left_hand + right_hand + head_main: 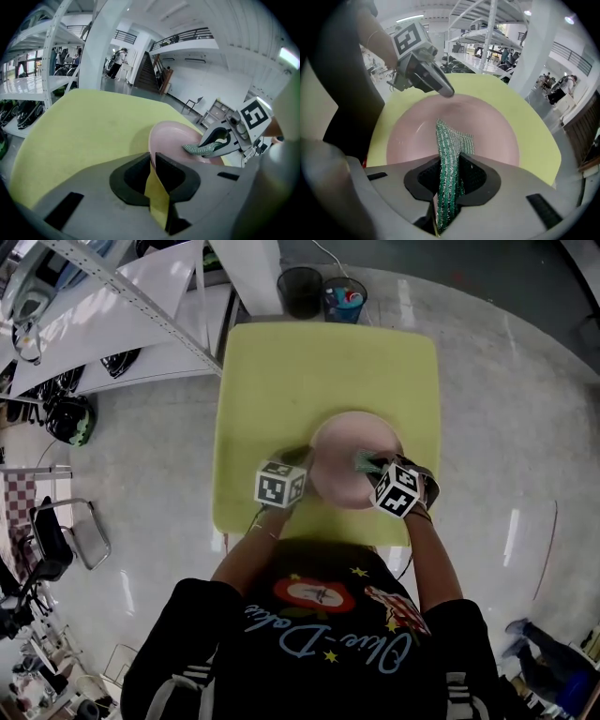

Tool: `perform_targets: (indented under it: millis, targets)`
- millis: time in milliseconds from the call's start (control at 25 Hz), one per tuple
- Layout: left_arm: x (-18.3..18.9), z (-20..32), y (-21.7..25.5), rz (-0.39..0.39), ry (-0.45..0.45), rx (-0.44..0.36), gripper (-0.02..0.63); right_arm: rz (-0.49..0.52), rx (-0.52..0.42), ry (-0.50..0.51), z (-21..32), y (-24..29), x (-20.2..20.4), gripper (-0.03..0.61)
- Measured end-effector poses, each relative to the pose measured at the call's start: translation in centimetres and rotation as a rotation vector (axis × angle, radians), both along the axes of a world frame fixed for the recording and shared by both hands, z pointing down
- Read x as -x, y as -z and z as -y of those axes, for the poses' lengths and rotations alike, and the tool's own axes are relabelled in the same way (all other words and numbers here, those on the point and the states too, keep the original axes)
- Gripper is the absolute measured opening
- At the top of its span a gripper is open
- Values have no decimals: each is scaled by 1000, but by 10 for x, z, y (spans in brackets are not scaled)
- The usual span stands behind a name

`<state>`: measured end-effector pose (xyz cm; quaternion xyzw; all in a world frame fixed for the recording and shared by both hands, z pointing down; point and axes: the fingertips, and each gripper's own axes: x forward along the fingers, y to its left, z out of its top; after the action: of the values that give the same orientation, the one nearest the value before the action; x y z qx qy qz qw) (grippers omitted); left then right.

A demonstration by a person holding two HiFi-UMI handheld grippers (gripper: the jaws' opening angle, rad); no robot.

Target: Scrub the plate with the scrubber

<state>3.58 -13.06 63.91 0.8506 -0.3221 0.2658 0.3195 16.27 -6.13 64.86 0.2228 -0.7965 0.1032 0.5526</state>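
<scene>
The left tongs (152, 158) clamp 1 plate (174, 136), the right tongs (450, 160) 1 scrubber (453, 140).

The left hand-held gripper (153, 157) has its dark jaws pinched on the near rim of a round pale pink plate (171, 135), which sits tilted on a yellow-green surface (84, 126). From the right, the right hand-held gripper (216, 142), with its square-marker cube (255, 114), grips a green mesh scrubber (201, 149) whose free end lies on the plate's inner face. Beyond the surface stand white metal shelves (47, 70) and a dark staircase (146, 72).
</scene>
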Motion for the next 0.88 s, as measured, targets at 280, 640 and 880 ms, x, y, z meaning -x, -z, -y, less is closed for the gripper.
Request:
perform_targets:
  millis: [280, 640, 880]
  targets:
    - [-1, -2, -2, 2, -11, -7, 31, 42, 56, -96, -25, -1, 10, 64]
    - [-5, -3, -3, 1, -24, -6, 31, 80, 110, -123, -48, 1, 27, 66]
    - [-1, -1, -2, 8, -27, -13, 31, 175, 216, -101, -65, 6, 55, 67]
